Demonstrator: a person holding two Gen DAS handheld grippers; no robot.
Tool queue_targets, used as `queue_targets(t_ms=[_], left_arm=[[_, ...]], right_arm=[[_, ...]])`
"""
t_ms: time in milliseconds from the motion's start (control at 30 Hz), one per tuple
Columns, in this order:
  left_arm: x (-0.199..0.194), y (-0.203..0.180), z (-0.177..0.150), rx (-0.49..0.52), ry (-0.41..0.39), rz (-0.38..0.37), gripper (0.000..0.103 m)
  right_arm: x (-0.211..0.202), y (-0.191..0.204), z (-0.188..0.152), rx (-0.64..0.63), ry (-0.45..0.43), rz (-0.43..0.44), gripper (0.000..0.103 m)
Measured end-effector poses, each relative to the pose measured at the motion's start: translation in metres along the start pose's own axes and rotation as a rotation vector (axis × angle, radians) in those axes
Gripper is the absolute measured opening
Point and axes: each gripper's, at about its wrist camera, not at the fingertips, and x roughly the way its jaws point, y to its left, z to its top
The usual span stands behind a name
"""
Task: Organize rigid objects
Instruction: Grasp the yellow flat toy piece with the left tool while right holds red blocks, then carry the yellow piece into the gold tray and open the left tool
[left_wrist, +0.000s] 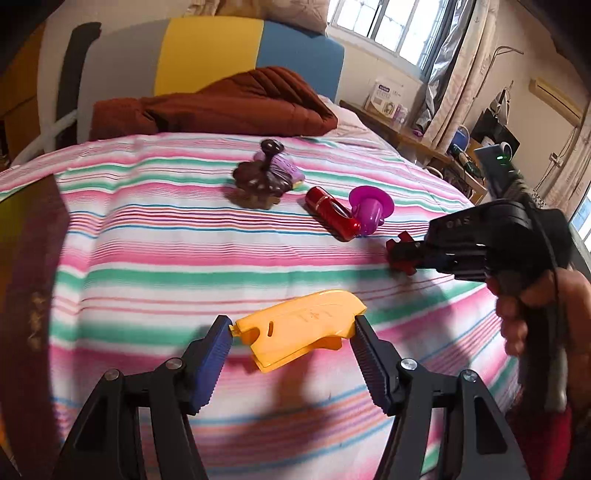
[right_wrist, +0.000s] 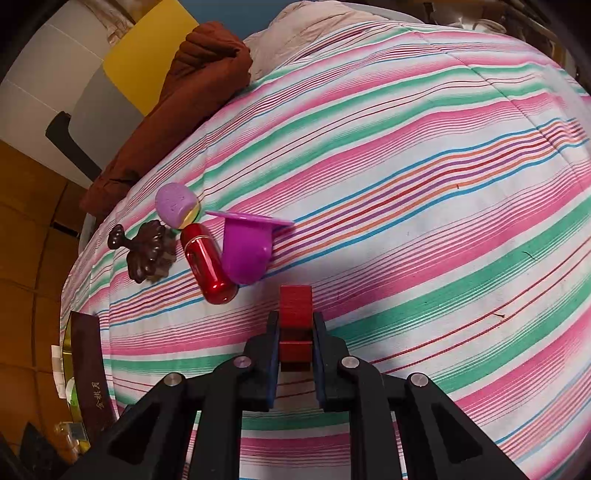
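Your left gripper (left_wrist: 293, 345) is gripping the yellow plastic piece (left_wrist: 301, 326) end to end, nearer you than the red capsule (left_wrist: 332, 212) on the striped bedspread (left_wrist: 147, 240). Right of that capsule, your right gripper (right_wrist: 295, 332) is clenching a red block (right_wrist: 295, 306) just above the cloth.

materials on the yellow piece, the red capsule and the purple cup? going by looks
Yellow piece: likely moulded plastic, matte, with crisp edges and a cut slot.
Red capsule: glossy, metallic-looking shell with sharp highlights; lacquered metal or plastic, can't tell.
Purple cup: probably plastic, smooth satin sheen, thin flat flange.
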Motion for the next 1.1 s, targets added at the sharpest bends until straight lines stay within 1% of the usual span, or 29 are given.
queue_targets(t_ms=[100, 300, 533, 800, 1100], left_arm=[[-0.020, 0.008, -0.009, -0.019, -0.019, -0.006, 0.067], [-0.052, 0.024, -0.020, -0.066, -0.054, -0.010, 0.067], [-0.087, 0.046, -0.029, -0.129, -0.101, -0.005, 0.067], [-0.122, 0.077, -0.039, -0.184, -0.160, 0.044, 0.067], [-0.153, 0.126, -0.051, -0.289, -0.221, 0.108, 0.067]], right_arm=[[0.001, 0.004, -0.001, -0.017, 0.005, 0.006, 0.015], [0.014, 0.016, 0.000, -0.029, 0.015, 0.029, 0.015], [0.014, 0.017, -0.001, -0.040, 0.019, 0.023, 0.016], [0.013, 0.019, -0.002, -0.050, 0.014, 0.022, 0.015], [0.008, 0.023, -0.003, -0.071, -0.012, 0.017, 0.015]])
